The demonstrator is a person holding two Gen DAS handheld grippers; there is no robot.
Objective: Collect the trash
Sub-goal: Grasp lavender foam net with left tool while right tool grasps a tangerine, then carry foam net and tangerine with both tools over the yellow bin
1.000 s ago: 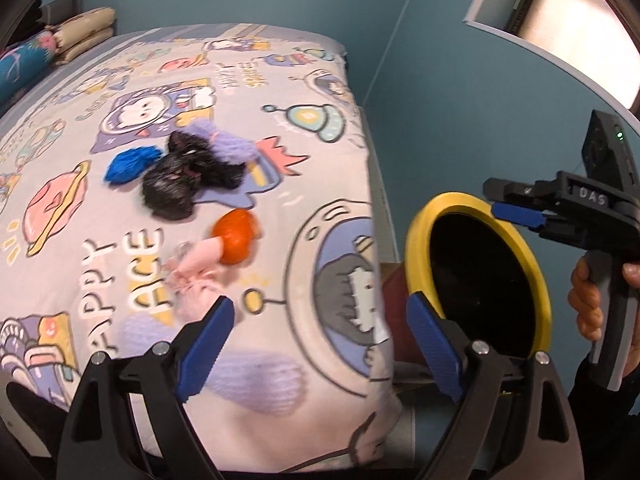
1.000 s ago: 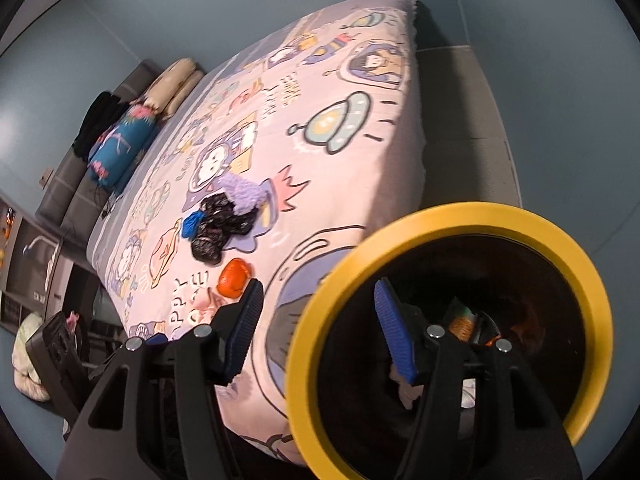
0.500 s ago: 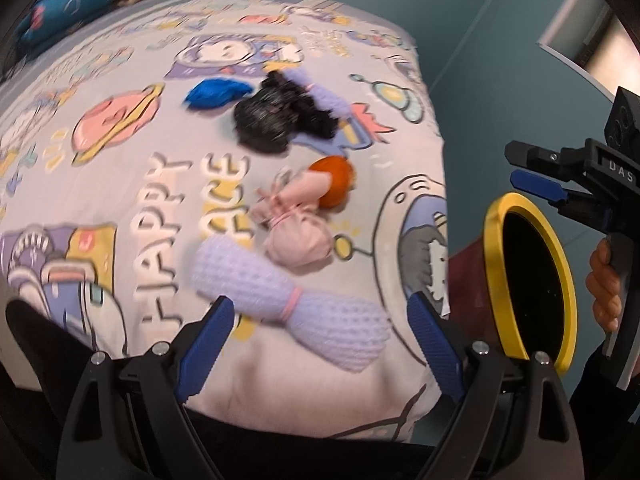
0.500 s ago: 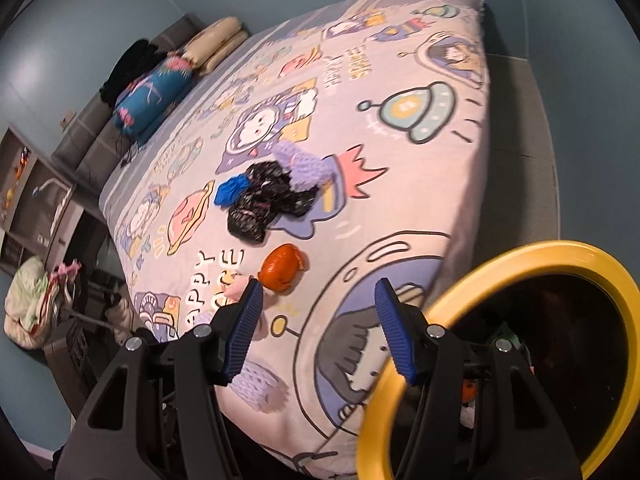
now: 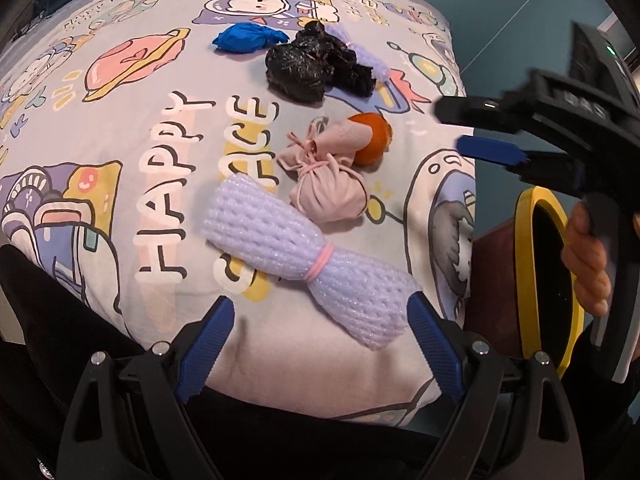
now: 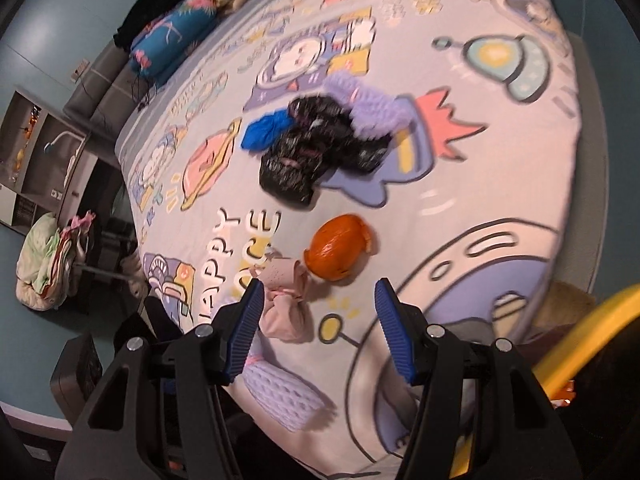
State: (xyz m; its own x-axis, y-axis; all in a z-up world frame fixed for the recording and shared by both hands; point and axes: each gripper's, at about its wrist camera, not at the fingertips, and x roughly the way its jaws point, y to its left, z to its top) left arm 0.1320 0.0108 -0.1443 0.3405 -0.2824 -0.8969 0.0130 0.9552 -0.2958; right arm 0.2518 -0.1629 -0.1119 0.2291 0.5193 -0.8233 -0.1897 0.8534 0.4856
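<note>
- A bed [image 5: 120, 128] is filling both views, its pale cover printed with cartoon astronauts, planets and UFOs.
- Teal-blue walls are surrounding it; folded bedding [image 6: 176, 36] is lying at the far end, and shelves [image 6: 36, 140] are standing beyond.
- Printed letters on the cover are reading "HAPPY" and, partly hidden, "ACE".
- The right gripper [image 6: 318, 332] body is bearing the letters "DAS", blurred.
- Trash is lying on the cover: a lavender foam net [image 5: 304, 256] nearest, a pink tied pouch [image 5: 328, 192] touching an orange bundle [image 6: 336, 248], then black bags [image 5: 316, 64] beside a blue wad [image 5: 248, 38].
- A yellow-rimmed bin [image 5: 548, 280] is standing beside the bed's edge.
- The left gripper [image 5: 320, 340] is hanging spread wide, empty, just before the foam net.
- The right gripper is likewise spread, holding nothing, above the orange bundle.
</note>
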